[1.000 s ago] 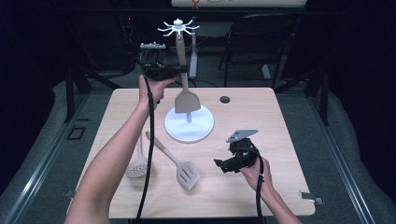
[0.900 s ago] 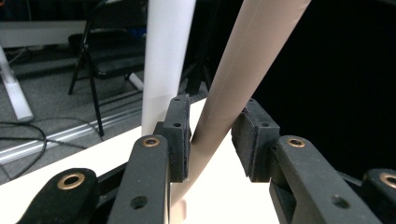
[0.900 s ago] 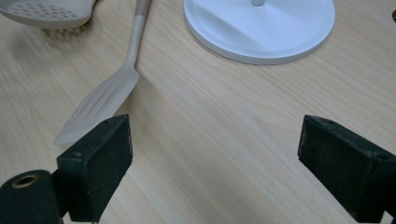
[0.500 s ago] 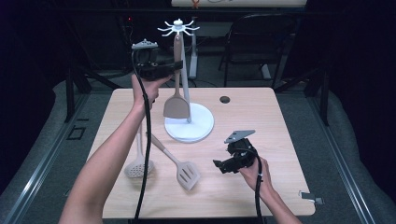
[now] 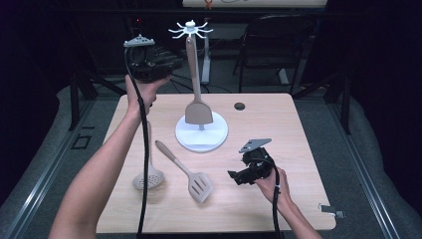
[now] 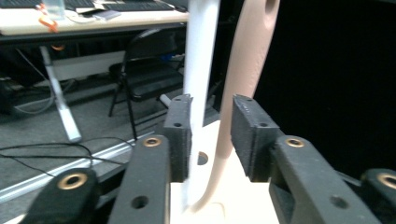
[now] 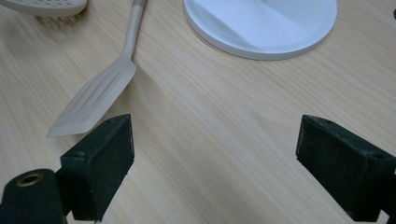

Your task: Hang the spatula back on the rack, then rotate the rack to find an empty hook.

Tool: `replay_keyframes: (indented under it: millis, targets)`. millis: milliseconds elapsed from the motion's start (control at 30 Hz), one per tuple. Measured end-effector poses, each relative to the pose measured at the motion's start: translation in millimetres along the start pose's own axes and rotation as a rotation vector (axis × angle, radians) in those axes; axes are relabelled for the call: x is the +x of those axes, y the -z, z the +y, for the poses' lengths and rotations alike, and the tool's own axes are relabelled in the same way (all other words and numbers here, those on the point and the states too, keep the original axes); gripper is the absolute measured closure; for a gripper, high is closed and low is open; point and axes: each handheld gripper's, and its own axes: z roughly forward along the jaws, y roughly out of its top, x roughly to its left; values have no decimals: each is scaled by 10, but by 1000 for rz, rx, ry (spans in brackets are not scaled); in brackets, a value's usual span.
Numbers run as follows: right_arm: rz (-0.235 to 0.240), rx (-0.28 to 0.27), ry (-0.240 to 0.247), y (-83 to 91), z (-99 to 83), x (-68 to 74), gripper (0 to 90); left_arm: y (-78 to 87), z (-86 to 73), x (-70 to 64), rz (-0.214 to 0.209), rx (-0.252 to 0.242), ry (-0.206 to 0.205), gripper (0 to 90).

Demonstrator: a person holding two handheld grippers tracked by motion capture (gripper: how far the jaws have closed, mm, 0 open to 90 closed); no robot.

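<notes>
A white utensil rack [image 5: 190,29] with hooks on top rises from a round base [image 5: 215,142]. A beige solid spatula [image 5: 198,112] hangs beside the pole, its handle top at the hooks. My left gripper [image 5: 175,63] is held high just left of that handle, jaws slightly apart. In the left gripper view, the pole [image 6: 201,60] and the handle [image 6: 245,70] stand just beyond my left gripper [image 6: 211,135]. My right gripper [image 5: 234,175] rests low over the table, wide open and empty [image 7: 215,168]. A slotted spatula [image 5: 191,179] [image 7: 93,100] lies left of it.
A beige skimmer [image 5: 148,177] [image 7: 46,5] lies at the table's front left, beside the slotted spatula. The rack's base [image 7: 261,23] is ahead of my right gripper. A small dark hole [image 5: 239,106] marks the table's far side. A folding chair [image 5: 268,45] stands behind the table.
The left gripper, which carried the solid spatula up by its handle, has let go and drawn back to the left. The spatula now hangs straight by the pole. The right gripper stayed still.
</notes>
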Motion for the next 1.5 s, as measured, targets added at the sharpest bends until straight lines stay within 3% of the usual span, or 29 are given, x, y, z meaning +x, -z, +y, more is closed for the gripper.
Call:
replay_keyframes:
  millis: [233, 500, 767, 900, 1033, 1233, 1500]
  targets:
    - [-4, 13, -3, -15, -11, -18, 115, 58, 107, -3, 1, -13, -26, 807]
    - [-5, 25, 5, -34, -11, -23, 118, 48, 206, -75, -28, -25, -62, 844]
    - [0, 31, 7, -46, -16, -8, 121, 45, 362, -170, -14, -43, -85, 866]
    - [-7, 34, 8, -33, -20, -15, 122, 22, 426, -180, 17, -36, -95, 872]
    - [-6, 28, 5, -39, -15, -11, 123, -10, 471, -142, 66, -18, -78, 879]
    - [-7, 33, 10, -53, -19, -5, 125, -19, 507, -110, 112, -30, -74, 893]
    - [-12, 41, 19, -50, -19, -6, 129, -56, 523, -59, 138, -29, -62, 896]
